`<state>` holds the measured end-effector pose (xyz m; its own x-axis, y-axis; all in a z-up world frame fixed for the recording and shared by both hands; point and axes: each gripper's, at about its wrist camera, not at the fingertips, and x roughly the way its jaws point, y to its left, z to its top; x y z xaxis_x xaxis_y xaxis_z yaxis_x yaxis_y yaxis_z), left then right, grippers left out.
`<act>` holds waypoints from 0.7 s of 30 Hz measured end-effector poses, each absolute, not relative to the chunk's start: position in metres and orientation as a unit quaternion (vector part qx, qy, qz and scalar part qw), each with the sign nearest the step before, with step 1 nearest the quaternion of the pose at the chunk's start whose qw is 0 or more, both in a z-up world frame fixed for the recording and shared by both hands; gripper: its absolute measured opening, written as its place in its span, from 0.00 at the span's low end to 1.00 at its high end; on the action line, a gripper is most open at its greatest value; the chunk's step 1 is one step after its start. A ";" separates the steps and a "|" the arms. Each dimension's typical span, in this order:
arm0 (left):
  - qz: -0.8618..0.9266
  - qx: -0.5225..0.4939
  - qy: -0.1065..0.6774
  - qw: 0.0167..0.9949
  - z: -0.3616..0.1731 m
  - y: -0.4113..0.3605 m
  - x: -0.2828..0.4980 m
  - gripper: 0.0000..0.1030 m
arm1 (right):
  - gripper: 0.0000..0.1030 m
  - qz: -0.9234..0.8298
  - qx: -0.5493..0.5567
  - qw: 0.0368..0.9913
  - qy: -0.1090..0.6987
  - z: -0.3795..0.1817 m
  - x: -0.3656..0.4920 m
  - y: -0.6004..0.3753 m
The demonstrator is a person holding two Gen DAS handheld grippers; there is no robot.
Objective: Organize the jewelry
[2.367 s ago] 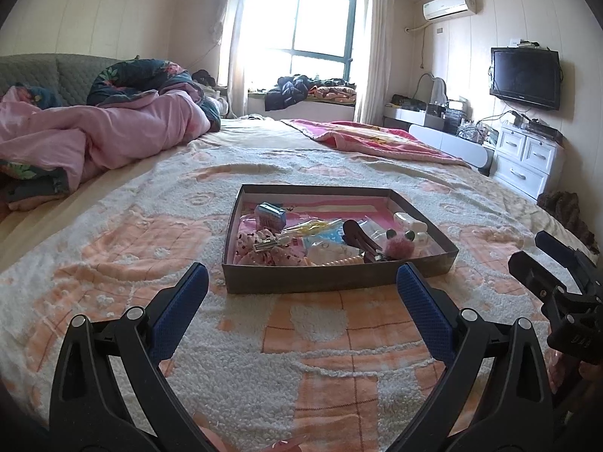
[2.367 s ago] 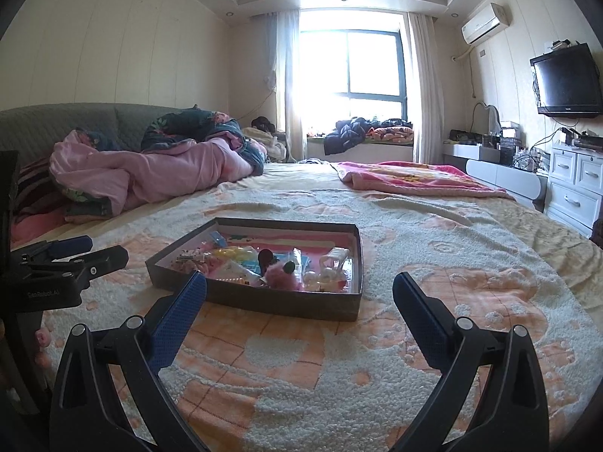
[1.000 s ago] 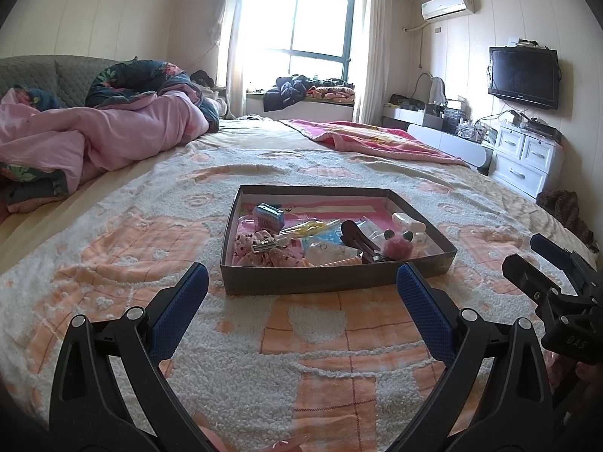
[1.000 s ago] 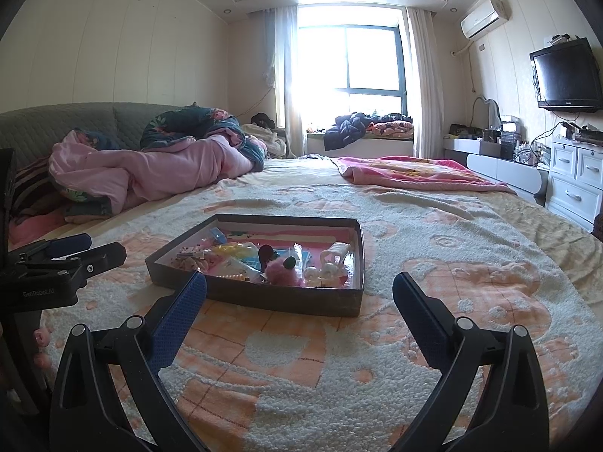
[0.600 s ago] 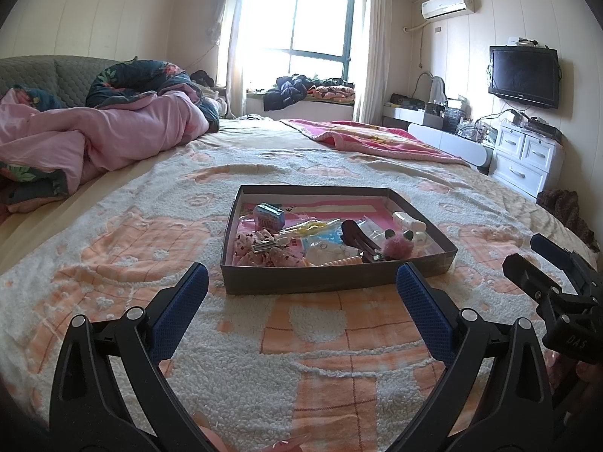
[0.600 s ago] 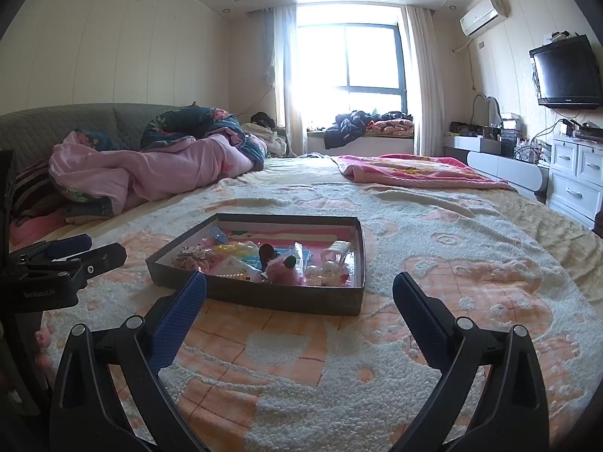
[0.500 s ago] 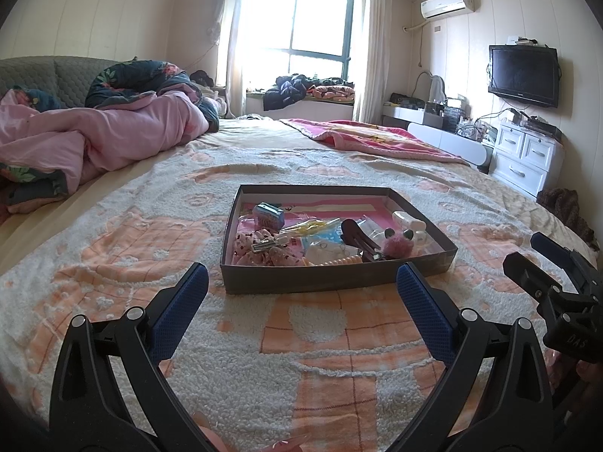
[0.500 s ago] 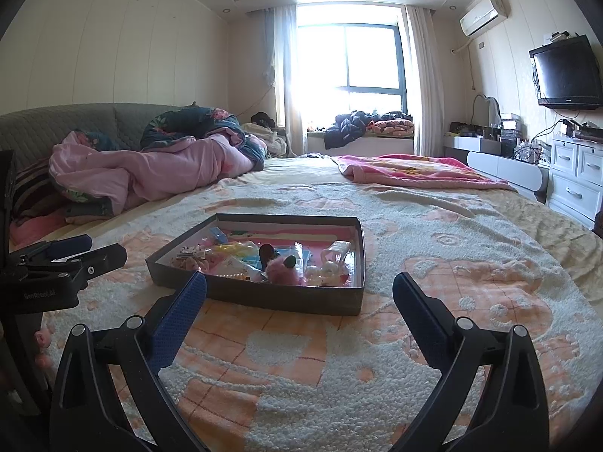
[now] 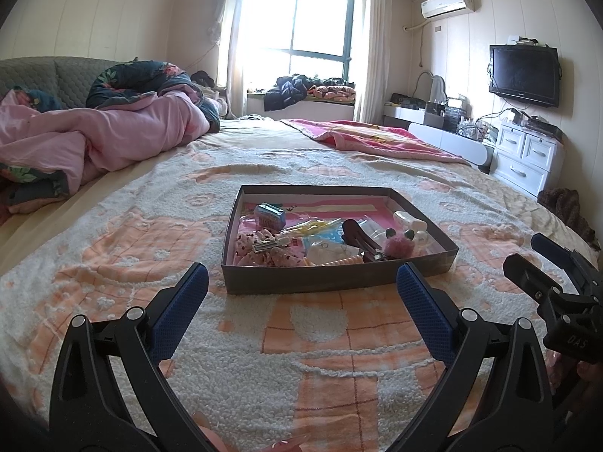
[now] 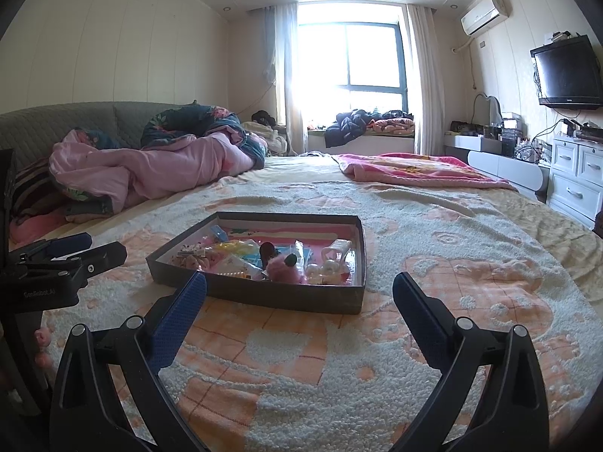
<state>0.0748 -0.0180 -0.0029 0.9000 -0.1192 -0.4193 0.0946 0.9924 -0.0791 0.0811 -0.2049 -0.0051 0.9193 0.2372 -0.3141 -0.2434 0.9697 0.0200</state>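
Both of my grippers sit low over the bedspread [image 9: 324, 342], short of the tray. My left gripper [image 9: 301, 303] has its jaws spread wide with nothing between the blue pads [image 9: 181, 307]; my right gripper [image 10: 299, 307] is likewise wide apart and holds nothing. Straight ahead of the left gripper, just past its fingertips, lies the shallow dark tray [image 9: 320, 282], flat on the bedspread; from the right gripper it sits ahead and slightly left, its near wall [image 10: 286, 299] just beyond the left fingertip. Contents are jumbled: a pink pom-pom [image 9: 401, 245] near the front right as the left gripper sees it, a dark hair clip [image 9: 360, 235] beside it, a small blue box [image 9: 269, 216] toward the far left, a pink patterned scrunchie [image 9: 260, 252] at front left, white pearl-like pieces [image 10: 326, 267] near the right wall. I cannot tell individual jewelry items apart in the pile. The right gripper shows at the right edge of the left view [image 9: 557, 282], beside the tray and apart from it.
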 end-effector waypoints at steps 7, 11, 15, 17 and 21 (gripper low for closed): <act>-0.056 -0.029 0.216 0.974 -0.003 -0.018 0.074 0.89 | 0.94 0.123 -0.010 0.979 0.160 -0.005 0.081 -0.204; -0.056 -0.026 0.219 0.974 -0.003 -0.017 0.075 0.89 | 0.94 0.121 -0.011 0.979 0.161 -0.004 0.081 -0.203; -0.059 -0.027 0.216 0.974 -0.003 -0.016 0.075 0.89 | 0.94 0.120 -0.011 0.980 0.160 -0.004 0.081 -0.203; -0.058 -0.026 0.217 0.974 -0.003 -0.016 0.075 0.89 | 0.94 0.119 -0.011 0.980 0.159 -0.004 0.080 -0.203; -0.056 -0.026 0.217 0.974 -0.003 -0.016 0.075 0.89 | 0.94 0.116 -0.011 0.981 0.158 -0.003 0.080 -0.205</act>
<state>0.0751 -0.0159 -0.0033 0.8995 -0.1207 -0.4198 0.0985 0.9924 -0.0744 0.0799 -0.2045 -0.0034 0.9233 0.2245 -0.3115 -0.2312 0.9728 0.0158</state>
